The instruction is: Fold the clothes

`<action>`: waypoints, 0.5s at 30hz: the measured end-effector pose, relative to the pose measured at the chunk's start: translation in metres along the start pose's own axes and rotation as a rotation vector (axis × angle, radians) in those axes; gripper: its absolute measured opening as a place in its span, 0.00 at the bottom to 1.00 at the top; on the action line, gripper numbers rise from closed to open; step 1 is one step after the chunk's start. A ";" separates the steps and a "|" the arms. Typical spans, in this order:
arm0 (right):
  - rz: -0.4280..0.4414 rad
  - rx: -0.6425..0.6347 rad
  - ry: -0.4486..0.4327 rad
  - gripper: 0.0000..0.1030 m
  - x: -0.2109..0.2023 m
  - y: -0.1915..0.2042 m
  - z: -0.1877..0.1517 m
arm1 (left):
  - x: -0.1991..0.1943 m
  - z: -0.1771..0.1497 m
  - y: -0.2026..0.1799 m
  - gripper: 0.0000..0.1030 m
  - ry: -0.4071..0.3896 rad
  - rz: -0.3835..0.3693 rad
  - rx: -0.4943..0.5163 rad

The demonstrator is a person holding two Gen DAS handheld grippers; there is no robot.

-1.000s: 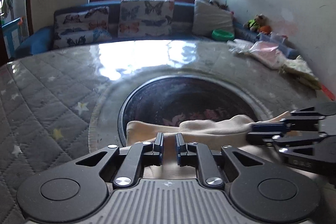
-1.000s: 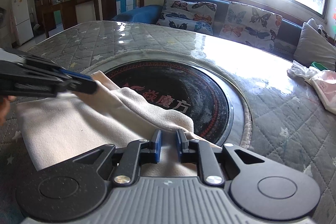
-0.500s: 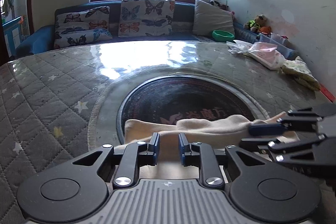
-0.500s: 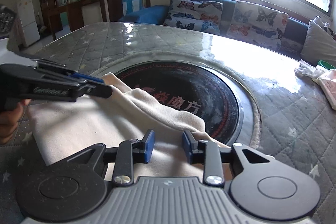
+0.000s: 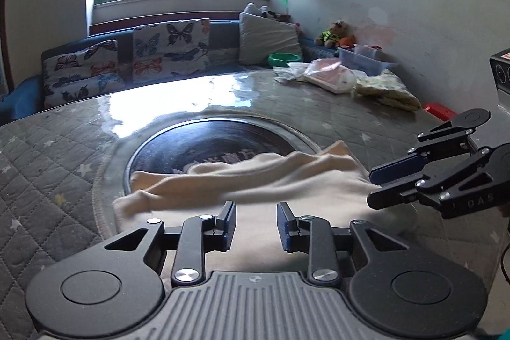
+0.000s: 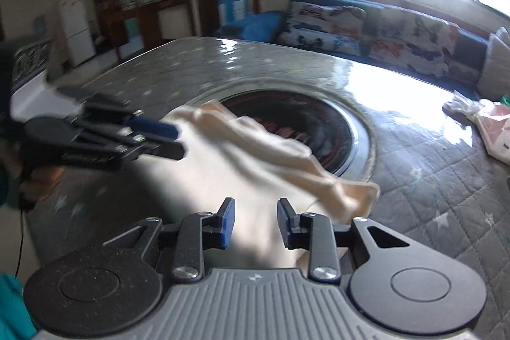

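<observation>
A cream garment (image 5: pixel 264 180) lies folded on the quilted table, its far edge over the dark round inset (image 5: pixel 204 142). It also shows in the right wrist view (image 6: pixel 255 155). My left gripper (image 5: pixel 256 225) is open and empty, raised just above the garment's near edge. It shows from the side in the right wrist view (image 6: pixel 169 139). My right gripper (image 6: pixel 256 223) is open and empty over the garment's other end. It shows from the side in the left wrist view (image 5: pixel 379 184), off the garment's right corner.
Other clothes (image 5: pixel 350 82) are piled at the table's far right, also seen in the right wrist view (image 6: pixel 484 123). A green bowl (image 5: pixel 283 58) and a sofa with butterfly cushions (image 5: pixel 127 66) stand behind the grey quilted table (image 5: pixel 57 161).
Both grippers have opened, let go of the cream garment and lifted back from it. The garment now lies loose on the table.
</observation>
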State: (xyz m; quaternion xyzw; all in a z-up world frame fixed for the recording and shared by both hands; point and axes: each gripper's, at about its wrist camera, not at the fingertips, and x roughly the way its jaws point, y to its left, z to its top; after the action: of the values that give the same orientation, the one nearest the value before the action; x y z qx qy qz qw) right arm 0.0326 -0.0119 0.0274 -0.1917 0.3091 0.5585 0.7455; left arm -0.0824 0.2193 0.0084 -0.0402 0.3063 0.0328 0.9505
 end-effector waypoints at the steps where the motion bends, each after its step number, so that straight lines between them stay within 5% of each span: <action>1: 0.006 -0.008 0.003 0.27 -0.002 0.004 -0.005 | 0.003 -0.003 -0.002 0.30 0.009 0.000 0.007; 7: 0.018 0.034 0.038 0.25 0.010 0.006 -0.031 | 0.014 -0.016 -0.005 0.32 0.055 0.012 -0.004; 15: 0.019 0.048 -0.005 0.26 -0.005 0.000 -0.014 | -0.003 -0.013 0.009 0.35 0.020 0.046 -0.068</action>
State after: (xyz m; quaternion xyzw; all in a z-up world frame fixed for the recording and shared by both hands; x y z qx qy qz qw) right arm 0.0281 -0.0240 0.0201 -0.1695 0.3226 0.5582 0.7454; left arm -0.0934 0.2271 -0.0005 -0.0658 0.3155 0.0647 0.9444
